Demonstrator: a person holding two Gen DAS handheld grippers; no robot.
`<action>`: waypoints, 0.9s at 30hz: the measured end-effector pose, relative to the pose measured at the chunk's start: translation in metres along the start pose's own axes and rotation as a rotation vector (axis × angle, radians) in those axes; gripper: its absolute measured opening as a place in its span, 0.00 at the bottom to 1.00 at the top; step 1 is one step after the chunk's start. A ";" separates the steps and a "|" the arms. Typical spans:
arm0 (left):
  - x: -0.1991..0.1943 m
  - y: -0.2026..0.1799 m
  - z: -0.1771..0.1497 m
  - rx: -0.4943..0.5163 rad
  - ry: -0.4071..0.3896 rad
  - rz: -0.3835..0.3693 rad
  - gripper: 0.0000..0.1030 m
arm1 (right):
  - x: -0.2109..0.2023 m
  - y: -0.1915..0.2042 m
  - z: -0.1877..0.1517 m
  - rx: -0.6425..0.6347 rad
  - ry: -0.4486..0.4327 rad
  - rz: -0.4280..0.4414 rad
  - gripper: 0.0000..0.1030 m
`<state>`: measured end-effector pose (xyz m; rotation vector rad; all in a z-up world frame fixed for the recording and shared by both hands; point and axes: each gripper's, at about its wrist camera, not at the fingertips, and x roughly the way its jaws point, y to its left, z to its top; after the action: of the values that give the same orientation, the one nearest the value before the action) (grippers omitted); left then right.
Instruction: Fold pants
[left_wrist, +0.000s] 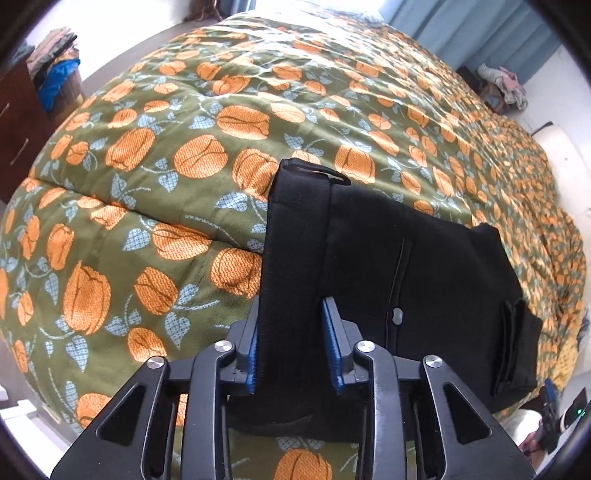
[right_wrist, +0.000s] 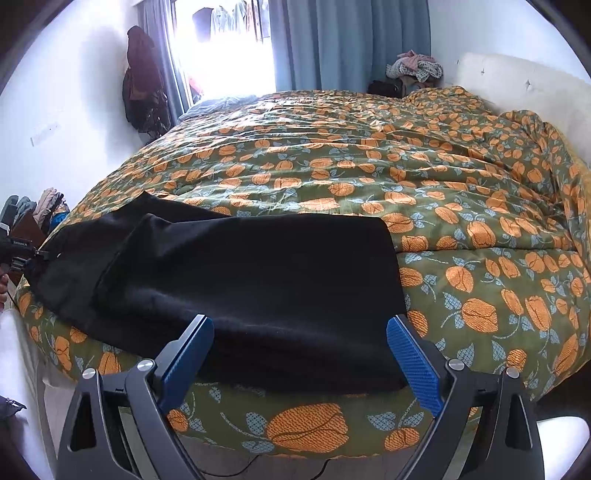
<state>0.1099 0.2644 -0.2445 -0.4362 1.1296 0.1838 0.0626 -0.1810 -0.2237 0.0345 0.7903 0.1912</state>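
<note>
Left gripper (left_wrist: 293, 341): the blue pads (left_wrist: 331, 345) are closed onto a band of black fabric, the waistband end of the pants (left_wrist: 406, 266), which passes between them and runs away from the camera. The fabric fills the gap between the pads.

Right gripper (right_wrist: 301, 363): the jaws stand wide apart, one blue pad on each side of the near edge of the pants (right_wrist: 258, 288). Neither pad presses on the cloth; nothing is held.

The pants are black and lie on the near part of the bed, on a green quilt (right_wrist: 369, 177) printed with orange flowers. In the right wrist view they extend from the right gripper toward the left edge of the picture, where the left gripper (right_wrist: 22, 254) meets their far end.

Beyond the bed: blue curtains (right_wrist: 332, 40), a bright window (right_wrist: 225, 48), and a pile of clothes (right_wrist: 413, 66) in the far corner.
</note>
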 end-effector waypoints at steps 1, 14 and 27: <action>-0.002 -0.003 0.000 0.009 -0.003 0.014 0.25 | 0.000 0.000 0.000 0.000 -0.001 0.002 0.92; -0.042 -0.039 -0.004 0.027 -0.076 0.080 0.11 | -0.001 -0.002 0.000 0.025 -0.007 0.010 0.92; -0.098 -0.171 -0.013 0.177 -0.126 -0.200 0.09 | 0.001 -0.012 0.000 0.084 -0.004 0.030 0.92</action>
<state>0.1192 0.1125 -0.1187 -0.3719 0.9623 -0.0629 0.0652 -0.1925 -0.2260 0.1260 0.7937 0.1858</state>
